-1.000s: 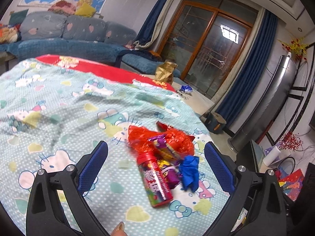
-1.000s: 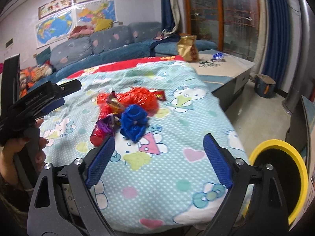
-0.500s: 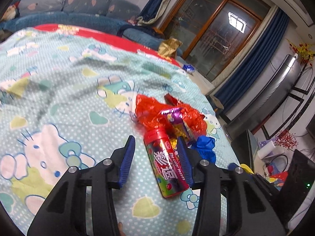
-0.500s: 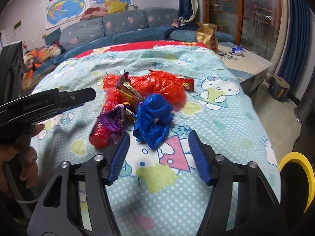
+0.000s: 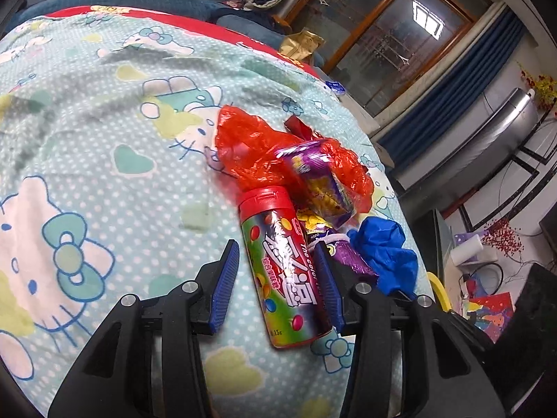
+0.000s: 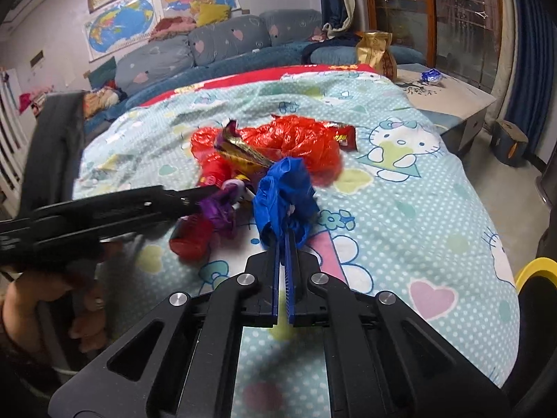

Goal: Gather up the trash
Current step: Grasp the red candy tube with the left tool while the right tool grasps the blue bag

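A trash pile lies on the Hello Kitty blanket (image 5: 87, 181). My left gripper (image 5: 278, 268) has its jaws on both sides of a red-capped candy tube (image 5: 283, 264); a narrow gap still shows at the left pad. Behind the tube lie a red plastic bag (image 5: 250, 149), purple snack wrappers (image 5: 320, 181) and a crumpled blue bag (image 5: 386, 254). My right gripper (image 6: 285, 244) is shut on the blue bag (image 6: 283, 191), with the left gripper's arm (image 6: 104, 212) beside it over the tube (image 6: 195, 237).
A yellow-rimmed bin (image 6: 536, 271) stands off the bed's right edge. A low table (image 6: 449, 94) with a gold bag (image 6: 377, 52) is beyond the bed, a sofa (image 6: 216, 48) behind. A red wrapper (image 6: 344, 136) lies by the red bag.
Both grippers moved forward into the pile and closed. The left jaws narrowed around the candy tube; the right jaws shut on the blue bag.
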`<state>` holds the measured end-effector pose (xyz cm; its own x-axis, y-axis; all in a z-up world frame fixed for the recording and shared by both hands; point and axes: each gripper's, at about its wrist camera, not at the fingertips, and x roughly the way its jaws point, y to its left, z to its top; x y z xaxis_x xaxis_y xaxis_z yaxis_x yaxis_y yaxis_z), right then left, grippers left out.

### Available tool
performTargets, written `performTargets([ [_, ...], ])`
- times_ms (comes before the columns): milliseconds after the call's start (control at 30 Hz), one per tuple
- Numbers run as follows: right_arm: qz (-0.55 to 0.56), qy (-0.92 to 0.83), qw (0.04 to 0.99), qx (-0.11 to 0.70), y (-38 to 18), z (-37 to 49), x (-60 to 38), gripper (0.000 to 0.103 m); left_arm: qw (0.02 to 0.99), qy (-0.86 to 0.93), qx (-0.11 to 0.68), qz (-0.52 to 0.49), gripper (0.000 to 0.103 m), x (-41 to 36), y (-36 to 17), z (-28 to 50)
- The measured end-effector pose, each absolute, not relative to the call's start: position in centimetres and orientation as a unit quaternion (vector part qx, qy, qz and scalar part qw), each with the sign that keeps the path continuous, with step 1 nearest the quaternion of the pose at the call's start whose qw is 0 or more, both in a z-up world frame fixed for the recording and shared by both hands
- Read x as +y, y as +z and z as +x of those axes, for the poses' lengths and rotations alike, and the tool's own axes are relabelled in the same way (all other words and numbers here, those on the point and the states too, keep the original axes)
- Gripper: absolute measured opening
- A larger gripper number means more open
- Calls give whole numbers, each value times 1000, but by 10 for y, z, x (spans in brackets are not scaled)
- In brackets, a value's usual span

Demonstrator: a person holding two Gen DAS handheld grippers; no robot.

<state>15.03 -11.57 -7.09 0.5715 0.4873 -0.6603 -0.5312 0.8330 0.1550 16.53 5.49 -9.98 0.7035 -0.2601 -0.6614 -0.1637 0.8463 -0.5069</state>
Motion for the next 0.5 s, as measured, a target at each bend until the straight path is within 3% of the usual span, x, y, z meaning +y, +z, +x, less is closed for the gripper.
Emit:
performTargets([
  [100,-22,290,887,359,-66,147,-119,1,875,-35,384,-292,38,57,-102,168],
  [500,-8,299,889,347,-55,131,-136,1,886,-39,346,-305,35,71,-80,145],
])
